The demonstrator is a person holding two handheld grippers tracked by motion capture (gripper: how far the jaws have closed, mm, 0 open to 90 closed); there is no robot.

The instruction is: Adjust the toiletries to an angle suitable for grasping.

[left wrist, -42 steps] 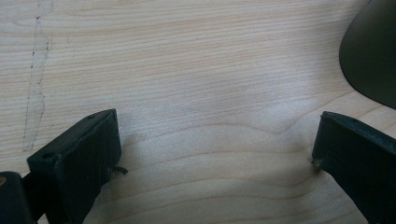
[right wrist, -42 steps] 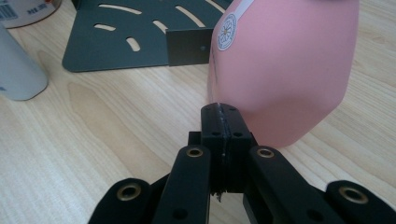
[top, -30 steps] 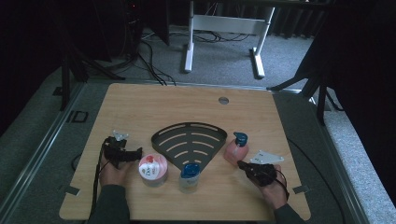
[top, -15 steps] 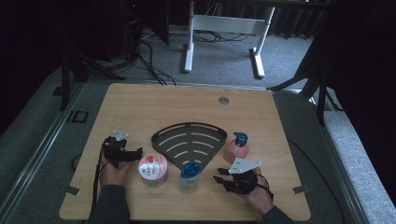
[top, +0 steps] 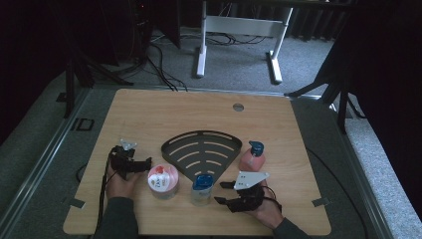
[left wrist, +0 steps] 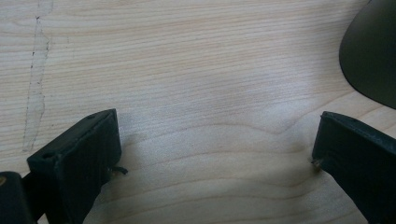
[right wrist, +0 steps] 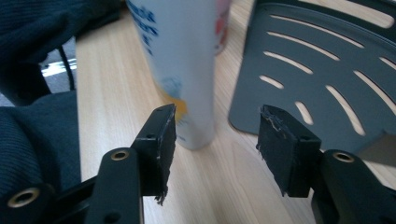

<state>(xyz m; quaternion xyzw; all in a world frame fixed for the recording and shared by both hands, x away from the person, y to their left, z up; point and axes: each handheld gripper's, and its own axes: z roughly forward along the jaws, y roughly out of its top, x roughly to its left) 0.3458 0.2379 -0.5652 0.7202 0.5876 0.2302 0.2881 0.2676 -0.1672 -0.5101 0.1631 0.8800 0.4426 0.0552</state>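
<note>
The right claw (top: 222, 192) is seen at the near right of the tabletop (top: 149, 114), pointed left at the blue-capped bottle (top: 201, 188), which stands just in front of its tips. Its jaws have just been opening and are spread, with nothing between them. In the right gripper view the bottle (right wrist: 180, 70) is shown as a white body with blue print, upright just beyond the jaw tips, with bare wood between; the black slotted tray (right wrist: 317, 74) lies close on the right there. The left claw (top: 144, 163) is held at the near left, just beside the red-and-white tub (top: 162, 181). Its jaws are shown spread over bare wood in the left gripper view. A pink pump bottle (top: 253, 157) stands by the tray's right corner. Open room is left across the far half and along the right edge.
</note>
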